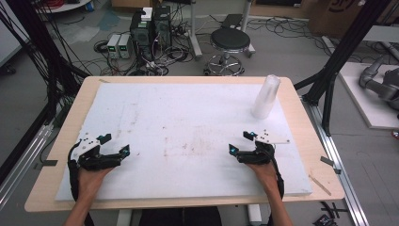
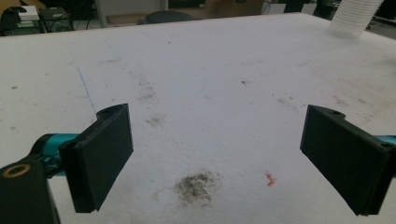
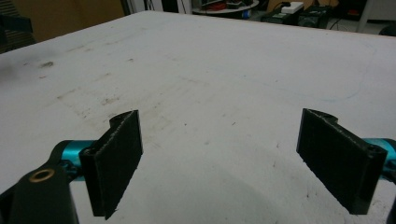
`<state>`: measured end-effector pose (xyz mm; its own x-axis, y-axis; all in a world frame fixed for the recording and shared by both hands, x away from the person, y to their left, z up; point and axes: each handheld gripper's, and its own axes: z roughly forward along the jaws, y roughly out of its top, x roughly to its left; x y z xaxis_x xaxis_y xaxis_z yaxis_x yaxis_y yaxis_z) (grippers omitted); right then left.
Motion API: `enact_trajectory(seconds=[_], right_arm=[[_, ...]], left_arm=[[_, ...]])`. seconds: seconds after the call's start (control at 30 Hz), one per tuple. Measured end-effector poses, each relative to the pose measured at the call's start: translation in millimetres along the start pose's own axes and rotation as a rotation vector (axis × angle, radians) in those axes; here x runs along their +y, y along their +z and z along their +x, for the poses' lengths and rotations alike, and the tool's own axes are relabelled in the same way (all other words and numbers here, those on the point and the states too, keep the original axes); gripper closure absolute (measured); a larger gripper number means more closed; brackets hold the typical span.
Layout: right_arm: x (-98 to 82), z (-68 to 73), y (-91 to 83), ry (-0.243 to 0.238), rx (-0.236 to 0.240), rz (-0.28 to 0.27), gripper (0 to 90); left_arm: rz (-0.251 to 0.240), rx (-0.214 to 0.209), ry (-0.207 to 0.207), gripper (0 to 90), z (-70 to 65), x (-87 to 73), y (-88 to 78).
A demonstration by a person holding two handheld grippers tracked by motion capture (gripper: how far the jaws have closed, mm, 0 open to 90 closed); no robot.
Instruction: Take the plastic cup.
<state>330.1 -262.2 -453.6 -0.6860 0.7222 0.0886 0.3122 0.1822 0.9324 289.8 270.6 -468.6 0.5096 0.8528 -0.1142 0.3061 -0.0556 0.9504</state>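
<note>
- A stack of clear plastic cups (image 1: 266, 96) is seen standing upside down, slightly tilted, on the far right part of the white foam-covered worktop (image 1: 188, 132); its ribbed base is also glimpsed at the top right corner of the left gripper view (image 2: 352, 16).
- The left tongs (image 1: 115, 146) are spread wide with nothing between the jaws, resting near the worktop's near left edge.
- The right tongs (image 1: 240, 142) are likewise spread and empty, well apart from the stack.
- The stack is judged light, thin-walled and easily crushed or tipped; slippery sides are likely.
- A gentle hold low on the stack, across its wider rim end, is advised, with little squeeze applied.
</note>
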Motion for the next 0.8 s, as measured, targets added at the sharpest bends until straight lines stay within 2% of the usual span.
enact_trajectory(seconds=[0.17, 0.2, 0.37, 0.53, 0.67, 0.8], right_arm=[[0.2, 0.7, 0.3, 0.001, 0.003, 0.005, 14.0], [0.3, 0.8, 0.8, -0.011, 0.004, 0.006, 13.9], [0.8, 0.9, 1.1, -0.001, 0.011, 0.016, 13.9], [1.1, 1.4, 1.4, -0.019, 0.013, 0.014, 13.9], [2.1, 0.7, 1.0, -0.025, 0.031, 0.031, 13.9], [8.5, -2.1, -7.3, -0.027, 0.031, 0.021, 13.9]], left_arm=[[-0.003, -0.004, 0.0, 9.3, -0.2, -0.1, 0.0], [-0.003, -0.003, 0.001, 9.3, -0.1, -0.2, -0.2], [-0.002, 0.007, 0.004, 9.3, -1.1, -0.1, 0.2], [0.0, 0.009, 0.012, 9.3, -1.4, 0.0, 0.2], [0.0, 0.01, 0.012, 9.3, -1.5, -0.1, 0.1], [-0.002, 0.008, 0.004, 9.3, -1.2, -0.1, 0.4]])
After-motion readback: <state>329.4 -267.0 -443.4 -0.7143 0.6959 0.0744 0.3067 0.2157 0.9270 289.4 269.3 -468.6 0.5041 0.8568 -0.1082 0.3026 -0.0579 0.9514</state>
